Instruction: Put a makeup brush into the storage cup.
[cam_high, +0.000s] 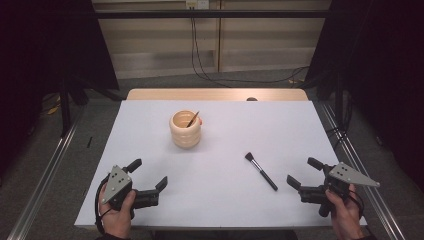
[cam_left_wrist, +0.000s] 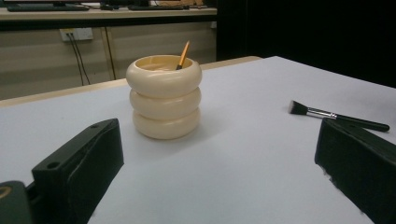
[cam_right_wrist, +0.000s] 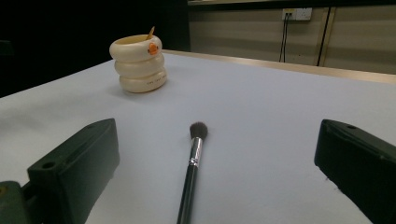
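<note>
My left gripper (cam_high: 149, 176) is black, with 2 blocky jaws that end in slanted tips. A grey 3-cornered plate (cam_high: 118, 183) sits on top of it, dotted with several small dark screw holes, and a black cable (cam_high: 98, 199) loops from its rear by my wrist. My right gripper (cam_high: 303, 173) is built the same: black body, 2 chunky jaws, and a grey 3-cornered plate (cam_high: 352, 175) with small dark holes, its long point running outward. In the left gripper view each jaw is a matt black wedge, and one jaw shows a round screw hole (cam_left_wrist: 53, 165) on top. In the right gripper view, the jaws look the same, with a like hole (cam_right_wrist: 48, 164).
</note>
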